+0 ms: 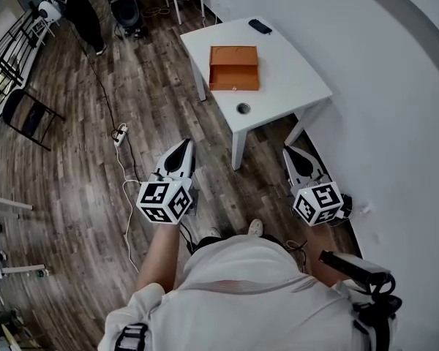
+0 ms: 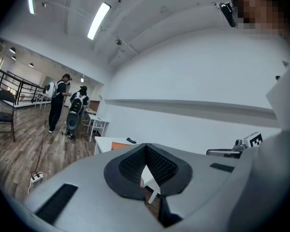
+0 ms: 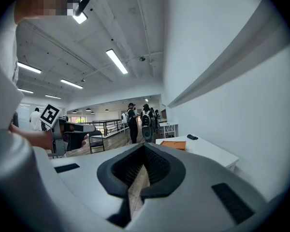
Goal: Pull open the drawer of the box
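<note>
An orange box (image 1: 233, 68) lies on a white table (image 1: 293, 79) some way ahead of me; its near half looks like a shallow open tray. The box also shows small in the left gripper view (image 2: 120, 144) and in the right gripper view (image 3: 173, 143). Both grippers hang in the air over the wooden floor, well short of the table. My left gripper (image 1: 184, 146) (image 2: 146, 146) is shut with nothing in it. My right gripper (image 1: 292, 152) (image 3: 145, 146) has its jaws together and holds nothing.
A small black object (image 1: 260, 26) lies at the table's far corner and a round hole (image 1: 243, 108) sits near its front edge. A white wall (image 1: 395, 86) runs along the right. On the floor are a power strip (image 1: 120, 133) with cable and a black chair (image 1: 25, 115); people (image 1: 77, 6) stand far off.
</note>
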